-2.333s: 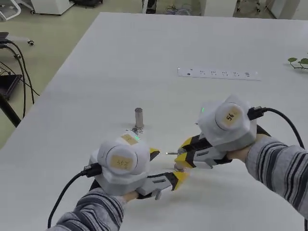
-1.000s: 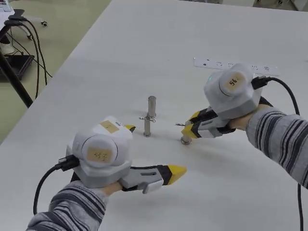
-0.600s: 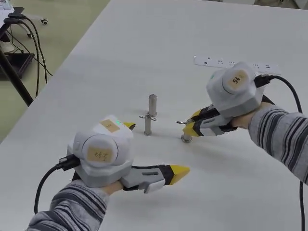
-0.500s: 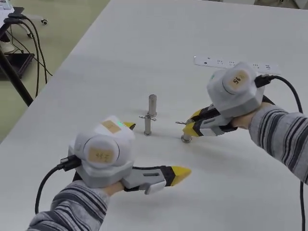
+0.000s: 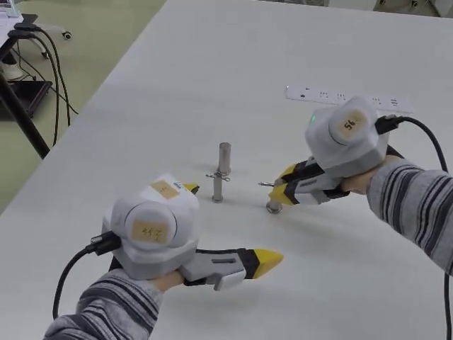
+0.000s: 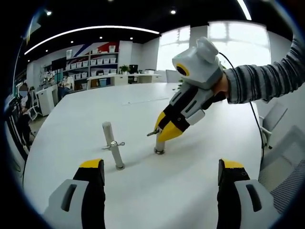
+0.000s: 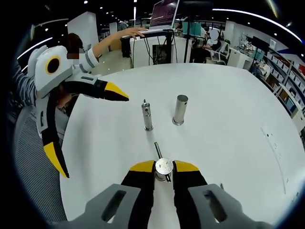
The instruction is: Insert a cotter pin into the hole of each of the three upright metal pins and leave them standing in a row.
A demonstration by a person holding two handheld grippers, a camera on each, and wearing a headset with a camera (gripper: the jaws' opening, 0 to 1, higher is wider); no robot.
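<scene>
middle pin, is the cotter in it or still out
In: a cotter pin crosses the middle pin near its top and sticks out on both sides. The pin stands upright.

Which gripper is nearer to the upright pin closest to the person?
Right. The right gripper sits just above that pin, holding a cotter pin; the left gripper is open, apart from it, to its left.

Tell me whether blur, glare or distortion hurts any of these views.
Head view: sharp, evenly lit, soft shadows on the table. Left gripper view: fisheye bends the room, windows washed out behind the right gripper. Right gripper view: crisp on its cotter pin, the top of the metal pin glints; table edge curves.
</scene>
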